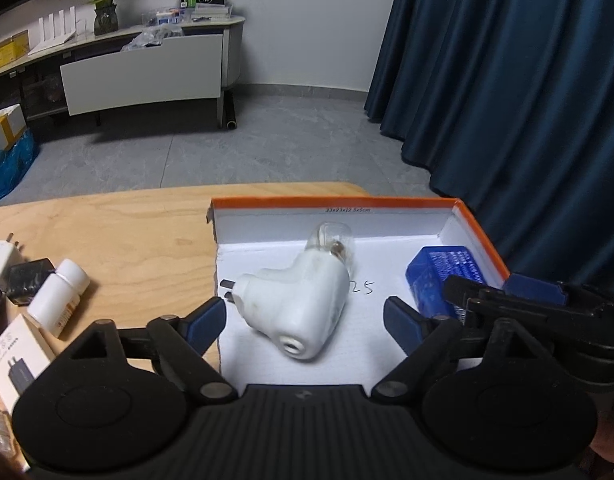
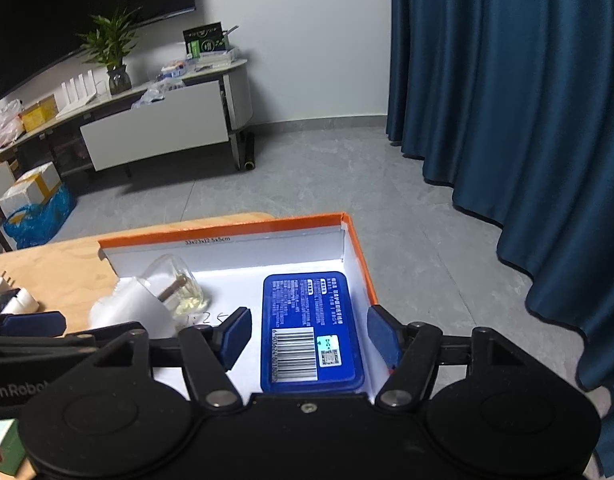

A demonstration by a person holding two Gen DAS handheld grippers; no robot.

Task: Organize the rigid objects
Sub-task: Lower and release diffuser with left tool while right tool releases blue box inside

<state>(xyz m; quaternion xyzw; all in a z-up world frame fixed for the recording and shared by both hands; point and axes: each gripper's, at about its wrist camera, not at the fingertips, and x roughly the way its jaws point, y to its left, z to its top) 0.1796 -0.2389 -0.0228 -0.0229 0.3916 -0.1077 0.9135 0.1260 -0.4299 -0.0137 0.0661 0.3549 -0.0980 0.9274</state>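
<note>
Left gripper [image 1: 305,322]: its fingers [image 1: 209,316] stand wide apart, one on each side of the white plug-in device with a gap to it on both sides; they press on nothing.
Right gripper [image 2: 309,338]: its fingers [image 2: 237,334] are spread to either side of the blue tin and do not touch it; nothing is gripped.
Box [image 1: 331,202]: a shallow, orange-rimmed, white-lined cardboard box at the far right end of the tabletop [image 1: 119,232], open on top.
White plug-in device [image 1: 299,308]: lies on its side on the box floor, left of centre, with a clear glass bottle [image 1: 333,240] at its far end and plug prongs pointing left.
Blue tin [image 2: 311,328]: lies flat in the right part of the box beside the right wall, barcode label facing up.
Handwriting: the figures "25" on the box floor between the device and the tin.
Outside the box: a white pill bottle [image 1: 59,298], a white charger [image 1: 1,258], a small black adapter [image 1: 29,280] and a white carton [image 1: 19,358] lie on the tabletop to the left.
</note>
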